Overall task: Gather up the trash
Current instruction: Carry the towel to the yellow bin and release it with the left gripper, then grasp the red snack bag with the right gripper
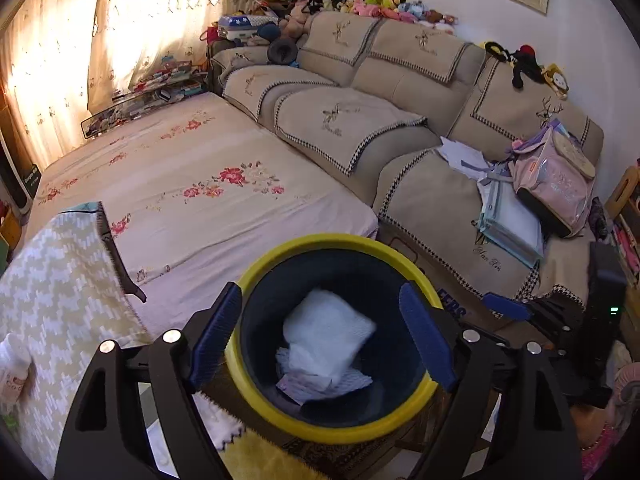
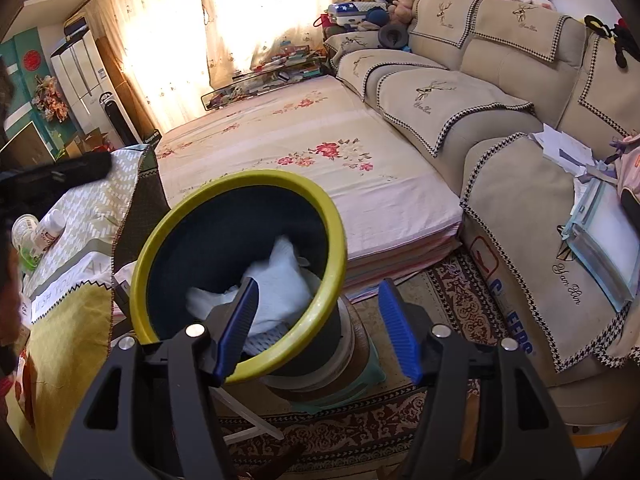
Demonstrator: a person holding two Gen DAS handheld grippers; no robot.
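Two fisheye views are looking down into a cluttered living room, where a wide beige sofa with houndstooth-trimmed covers (image 1: 400, 80) is wrapping around a low mattress under a pale flowered sheet (image 1: 192, 184).

Nearer the cameras, a round dark bin with a yellow rim (image 1: 344, 244) is standing on a stool, and a crumpled white paper tissue (image 1: 328, 332) is lying inside it on other white scraps. The tissue is blurred in the left view, so it may be falling.

The left gripper (image 1: 324, 336) is hanging directly over the bin mouth, its blue-padded jaws spread wide apart with nothing between them. The right gripper (image 2: 320, 328) is sitting at the bin's near edge, its jaws also apart and gripping nothing, one pad over the rim and one outside.

The step in hand looks like a drop-off of one piece of trash. The next move probably calls for lifting the left gripper clear and searching for more litter.

Only the right view is showing the patterned red-brown rug (image 2: 452, 304), the stool under the bin and two small bottles on a side table. Only the left view is showing a pink backpack (image 1: 556, 184) on the sofa.
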